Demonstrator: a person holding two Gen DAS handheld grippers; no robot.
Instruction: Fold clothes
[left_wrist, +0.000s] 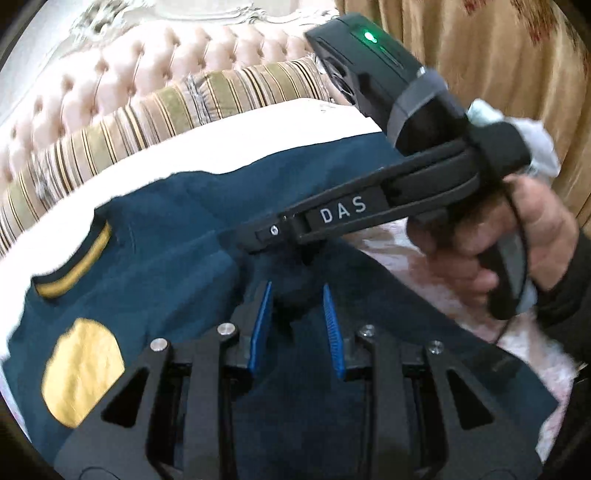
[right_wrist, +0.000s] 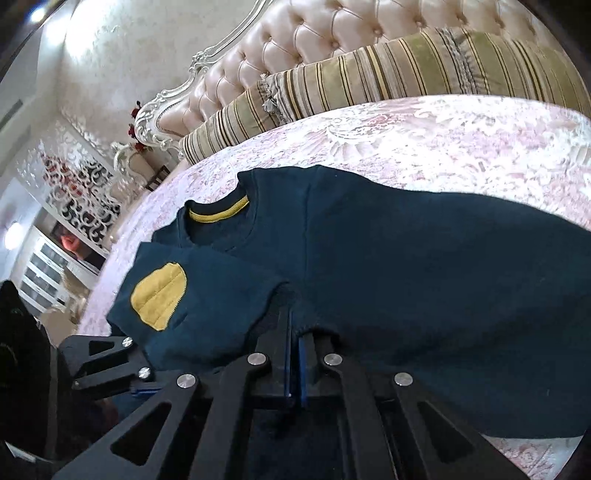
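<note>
Left wrist view, from nine o'clock across: tufted headboard (left_wrist: 147, 66) and striped bolster (left_wrist: 147, 110) at ten to eleven o'clock. Below them, spread flat on the pink cover (left_wrist: 424, 266), a dark teal sweater (left_wrist: 177, 240). Yellow patch (left_wrist: 81, 369) at eight o'clock, yellow-edged collar (left_wrist: 74, 266) at nine.

At six o'clock, the left gripper (left_wrist: 297, 321), blue pads (left_wrist: 260, 332) narrowly apart, low over the sweater with a ridge of teal cloth between them. Cannot tell whether pressing on that cloth or only straddling it.

From three o'clock, reaching in toward centre, the right gripper (left_wrist: 258, 236), tips down on the sweater just beyond the left gripper's pads. Gripped at three o'clock by a hand (left_wrist: 498, 243) in a dark sleeve. Gold curtain (left_wrist: 498, 74) at one o'clock.

Right wrist view, again from nine o'clock: room wall and cabinets at far left, left gripper's black frame at eight o'clock, touching the near edge of the patched sleeve. Sleeve folded in over the sweater's body, patch at eight o'clock, collar just above it at ten. At six o'clock, right fingers closed together, pinching a puckered bit of the sweater's near edge. Rest of the sweater stretching flat toward three o'clock, bolster and headboard at twelve to one.
</note>
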